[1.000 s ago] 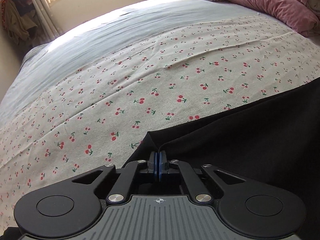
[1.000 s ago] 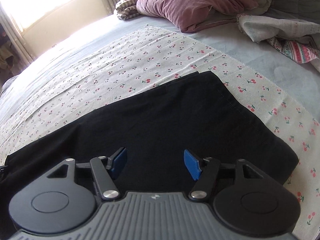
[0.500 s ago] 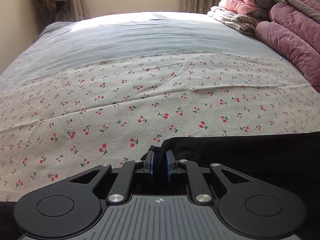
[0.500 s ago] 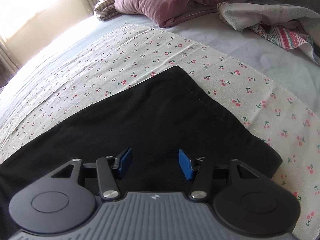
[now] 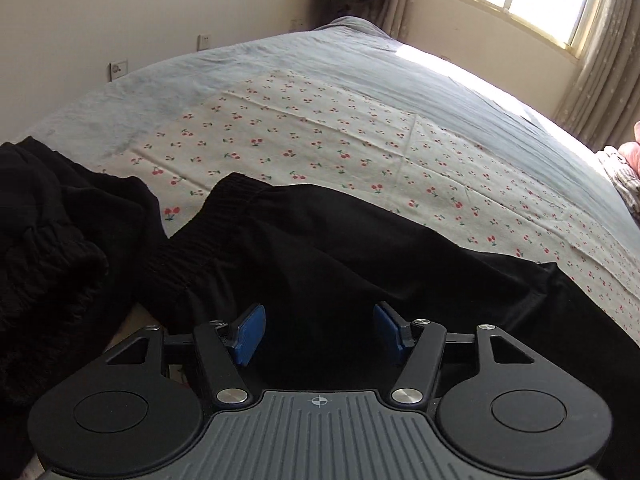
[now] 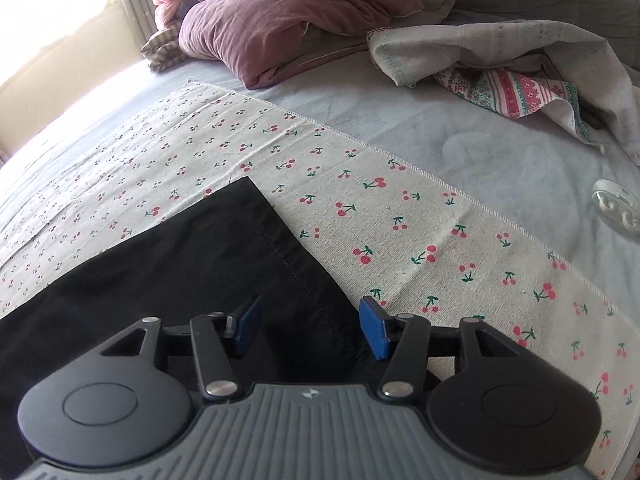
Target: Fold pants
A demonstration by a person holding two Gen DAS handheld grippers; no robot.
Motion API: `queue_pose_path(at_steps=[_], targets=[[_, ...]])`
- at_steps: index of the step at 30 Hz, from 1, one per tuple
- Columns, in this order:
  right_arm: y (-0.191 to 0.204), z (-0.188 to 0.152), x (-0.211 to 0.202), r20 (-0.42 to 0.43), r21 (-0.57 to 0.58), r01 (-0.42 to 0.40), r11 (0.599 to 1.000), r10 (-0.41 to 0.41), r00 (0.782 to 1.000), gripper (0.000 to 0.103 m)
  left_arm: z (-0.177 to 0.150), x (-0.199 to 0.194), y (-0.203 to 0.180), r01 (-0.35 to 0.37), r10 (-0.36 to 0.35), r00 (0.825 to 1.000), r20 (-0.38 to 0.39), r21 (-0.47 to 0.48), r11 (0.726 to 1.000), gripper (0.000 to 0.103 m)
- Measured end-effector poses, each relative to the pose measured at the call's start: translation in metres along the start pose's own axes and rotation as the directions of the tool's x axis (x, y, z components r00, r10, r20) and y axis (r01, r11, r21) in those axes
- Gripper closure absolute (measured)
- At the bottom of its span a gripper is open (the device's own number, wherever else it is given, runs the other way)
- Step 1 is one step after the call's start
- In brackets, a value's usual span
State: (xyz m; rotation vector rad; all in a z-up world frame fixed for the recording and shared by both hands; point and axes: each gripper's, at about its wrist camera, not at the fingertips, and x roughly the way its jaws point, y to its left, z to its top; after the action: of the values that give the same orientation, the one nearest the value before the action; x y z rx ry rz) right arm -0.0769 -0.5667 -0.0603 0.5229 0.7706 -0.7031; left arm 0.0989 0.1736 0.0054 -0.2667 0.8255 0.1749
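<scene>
One garment: black pants [image 5: 360, 248] lie on the cherry-print cloth [image 5: 320, 148], which is spread over the pale blue bedsheet [image 5: 304, 60].
Long axis: the pants run across the near side of the bed — waist end on the left in the left wrist view, leg end toward the right in the right wrist view [image 6: 192, 256].
Waist end: a ribbed, gathered waistband [image 5: 188, 248] sits on the left, with more bunched black fabric heaped beside it at the frame's left edge.
Leg end: flat and smooth, ending in a straight stitched hem [image 6: 296, 256] with a square corner lying on the cloth.
Surface: matte black; rumpled and folded near the waist, flat along the leg.
Left gripper [image 5: 318, 330]: its jaws have just been opening and stand spread above the fabric; the blue pads [image 5: 250, 334] press on nothing.
Right gripper [image 6: 310, 330]: its jaws have also just been opening and stand apart over the hem — the hem line passes between them, not pinched.
Bedding: a pink-mauve quilt pile [image 6: 280, 20] and a crumpled white patterned cloth [image 6: 520, 64] lie at the far side, well apart from the pants.
Small item: a white object [image 6: 616, 206] rests on the sheet at the right edge.
</scene>
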Motion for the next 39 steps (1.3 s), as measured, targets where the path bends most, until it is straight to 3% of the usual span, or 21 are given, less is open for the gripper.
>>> queue_pose_path(at_steps=[3,7,10,11,14,17,20,22,25,27,30,32,35,36,39], targets=[[0.014,-0.004,0.007,0.013,-0.081,0.039,0.996,-0.038,0.999,0.054,0.000,0.003,0.030,-0.041,0.041,0.999,0.023,-0.015,0.999,0.043],[0.022,-0.004,0.008,0.029,-0.103,0.112,0.988,-0.110,0.994,0.057,0.004,0.012,0.066,0.053,-0.058,0.998,-0.028,-0.145,0.988,0.042],[0.027,-0.005,0.008,0.038,-0.100,0.162,0.982,-0.159,0.987,0.057,0.005,-0.001,0.075,0.125,-0.121,0.992,0.036,-0.188,0.974,0.037],[0.029,-0.005,0.008,0.041,-0.101,0.171,0.980,-0.167,0.985,0.057,0.006,-0.006,0.074,0.123,-0.113,0.991,0.073,-0.165,0.979,0.023],[0.035,-0.005,0.006,0.040,-0.115,0.171,0.978,-0.168,0.985,0.058,0.006,-0.011,0.066,0.035,-0.027,0.993,0.112,-0.075,0.997,0.017],[0.042,-0.002,-0.004,0.068,-0.120,0.181,0.976,-0.174,0.982,0.058,0.006,-0.012,0.058,0.131,-0.122,0.984,0.129,-0.062,0.989,0.017],[0.062,-0.002,-0.018,0.121,-0.181,0.109,0.977,-0.088,0.989,0.056,0.009,-0.015,0.029,0.151,-0.153,0.976,0.155,0.024,0.988,0.017],[0.077,-0.006,-0.017,0.110,-0.255,0.082,0.964,-0.056,0.992,0.053,0.008,-0.009,0.009,0.133,-0.142,0.981,0.136,0.073,0.988,0.016],[0.092,-0.011,-0.012,0.102,-0.329,0.106,0.938,-0.077,0.992,0.053,-0.003,0.014,-0.017,0.158,-0.162,0.987,0.020,0.119,0.980,0.016],[0.083,-0.004,-0.014,0.103,-0.287,0.074,0.955,-0.046,0.994,0.053,-0.011,0.026,-0.031,0.080,-0.075,0.997,-0.030,0.195,0.977,0.016],[0.037,0.010,-0.016,0.110,-0.046,0.047,0.998,-0.041,0.993,0.053,-0.021,0.040,-0.036,-0.058,0.070,0.997,-0.030,0.299,0.953,0.016],[0.010,0.013,-0.010,0.078,0.050,0.071,0.996,-0.075,0.994,0.053,-0.021,0.044,-0.031,-0.049,0.064,0.997,-0.039,0.304,0.952,0.016],[-0.013,0.012,0.003,0.017,0.073,0.128,0.989,-0.129,0.991,0.053,-0.020,0.040,-0.027,-0.034,0.049,0.998,-0.044,0.284,0.958,0.016],[-0.017,0.011,0.006,0.005,0.083,0.115,0.990,-0.115,0.993,0.053,-0.019,0.039,-0.026,-0.031,0.045,0.998,-0.045,0.275,0.961,0.016],[-0.017,0.010,0.010,0.009,0.092,-0.031,0.995,0.030,1.000,0.054,-0.017,0.041,-0.026,-0.033,0.048,0.998,-0.049,0.268,0.963,0.016]])
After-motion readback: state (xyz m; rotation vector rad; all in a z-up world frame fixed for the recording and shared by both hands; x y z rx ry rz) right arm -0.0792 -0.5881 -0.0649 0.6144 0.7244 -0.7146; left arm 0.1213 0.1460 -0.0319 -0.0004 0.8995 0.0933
